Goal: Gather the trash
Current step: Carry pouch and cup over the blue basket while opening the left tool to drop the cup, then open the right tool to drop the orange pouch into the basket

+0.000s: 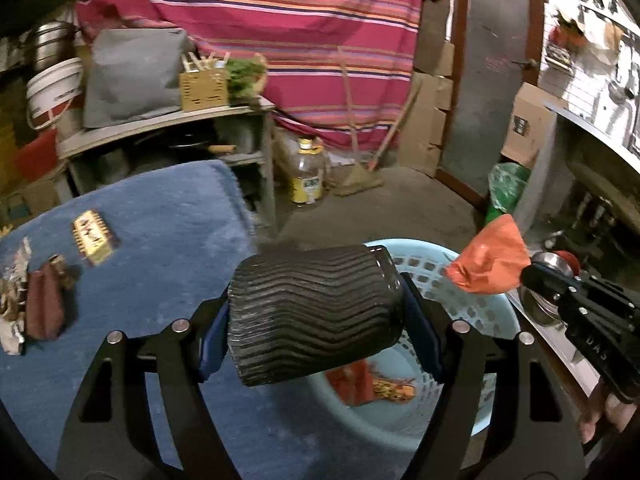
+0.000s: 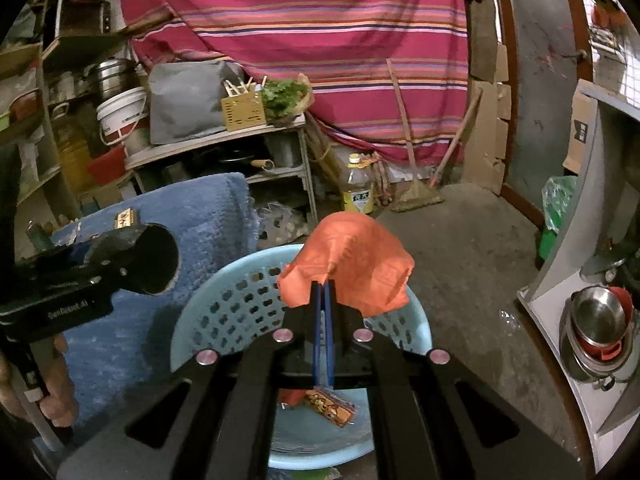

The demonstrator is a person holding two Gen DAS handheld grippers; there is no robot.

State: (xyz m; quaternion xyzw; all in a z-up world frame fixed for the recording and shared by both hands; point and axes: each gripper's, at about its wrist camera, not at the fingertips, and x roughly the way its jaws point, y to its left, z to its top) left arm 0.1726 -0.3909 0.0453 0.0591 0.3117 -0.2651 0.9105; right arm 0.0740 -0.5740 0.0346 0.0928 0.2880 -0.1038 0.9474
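Left gripper [image 1: 316,320] clamped across a black ribbed cup [image 1: 312,316], lying sideways between the blue pads, mouth toward the right. Right gripper [image 2: 323,282] pinched fully together on a crumpled orange bag [image 2: 352,264], hanging just past the fingertips. Both held above a pale blue perforated basket [image 2: 224,312] on the floor; inside it, an orange printed wrapper [image 2: 330,404] and a red scrap on the bottom. Just left of the basket, a blue towel-covered surface [image 1: 160,220] bearing a small yellow box [image 1: 94,236], a dark red pouch [image 1: 44,308] and a crinkled foil wrapper [image 1: 14,304], all near one another at its left edge. To the right, stacked steel bowls [image 2: 598,320] on a low grey ledge. Farther off on bare concrete, a yellow-labelled oil bottle [image 2: 358,190] and a broom [image 2: 416,184] leaning on the striped red cloth [image 2: 300,20]. Behind the towel, a grey shelf [image 2: 216,140] with a wooden box, greens, a grey bag and a white bucket [image 2: 120,114]. Green plastic bag [image 2: 558,200] by the door frame.
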